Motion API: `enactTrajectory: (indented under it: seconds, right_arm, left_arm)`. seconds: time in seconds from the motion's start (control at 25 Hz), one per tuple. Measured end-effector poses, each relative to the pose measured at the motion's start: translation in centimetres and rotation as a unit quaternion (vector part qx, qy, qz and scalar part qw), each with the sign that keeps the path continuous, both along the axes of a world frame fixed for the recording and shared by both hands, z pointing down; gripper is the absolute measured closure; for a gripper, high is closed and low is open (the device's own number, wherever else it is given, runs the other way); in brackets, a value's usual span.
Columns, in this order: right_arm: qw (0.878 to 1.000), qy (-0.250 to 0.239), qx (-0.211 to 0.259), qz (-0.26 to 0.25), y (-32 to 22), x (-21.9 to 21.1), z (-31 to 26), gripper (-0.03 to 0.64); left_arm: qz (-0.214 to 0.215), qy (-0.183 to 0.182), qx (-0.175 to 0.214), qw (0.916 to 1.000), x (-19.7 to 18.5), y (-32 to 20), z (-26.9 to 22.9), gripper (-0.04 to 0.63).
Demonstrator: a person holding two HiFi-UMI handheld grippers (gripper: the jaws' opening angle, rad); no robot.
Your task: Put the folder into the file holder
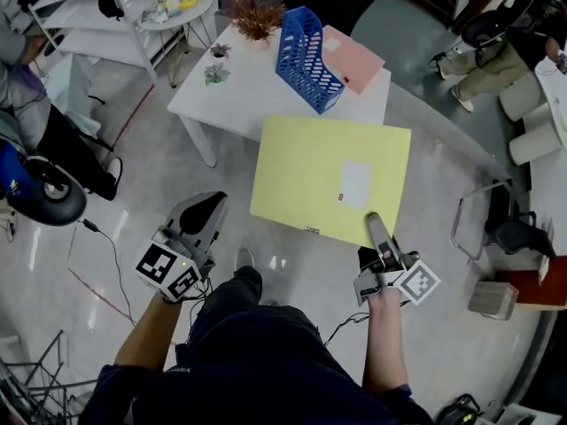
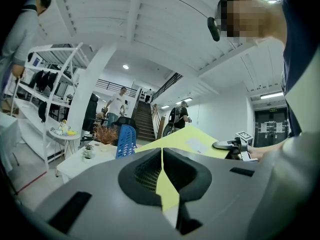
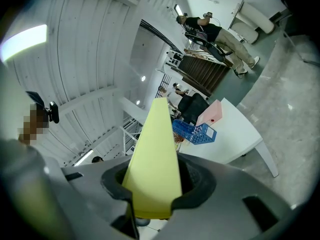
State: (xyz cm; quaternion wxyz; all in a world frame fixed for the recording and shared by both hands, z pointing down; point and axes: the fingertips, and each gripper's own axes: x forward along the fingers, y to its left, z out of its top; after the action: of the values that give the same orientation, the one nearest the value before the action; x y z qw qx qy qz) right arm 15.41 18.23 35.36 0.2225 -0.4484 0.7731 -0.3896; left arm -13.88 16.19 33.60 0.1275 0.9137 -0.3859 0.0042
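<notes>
Ahead-left of the right claw [image 1: 373, 222], clenched on the folder [image 1: 319, 171], holder [image 1: 306, 51] stands on bench [image 1: 239, 91]; left claw [image 1: 205, 206] closed, empty.

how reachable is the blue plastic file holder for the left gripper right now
Probably not yet: the left gripper hangs low, short of the white table where the blue plastic file holder stands. The yellow paper folder in the right gripper covers only the right side of the way.
</notes>
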Motion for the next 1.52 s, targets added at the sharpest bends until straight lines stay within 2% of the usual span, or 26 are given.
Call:
enactTrajectory:
  seconds: [0.4,0.8,1.12,1.52]
  right_arm:
    - [1.000,0.007,-0.001,0.016,-4.9,-3.1,-0.7,0.453]
    - [1.000,0.019,0.010,0.019,-8.0,-5.1,-0.9,0.454]
    - [1.000,0.018,0.007,0.021,-9.7,-5.1,-0.7,0.454]
    - [1.000,0.011,0.013,0.009,-13.9,-3.5,-0.2,0.454]
  left_arm:
    - [0.016,0.004,0.001,0.9999,-3.3,-5.9,-0.3,0.558]
    - [0.020,0.009,0.003,0.9998,-5.6,-9.2,0.1,0.558]
    - [0.018,0.010,0.000,0.9998,-5.9,-10.7,0.4,0.558]
    - [0.014,0.001,0.004,0.9999,-4.0,-14.3,0.5,0.558]
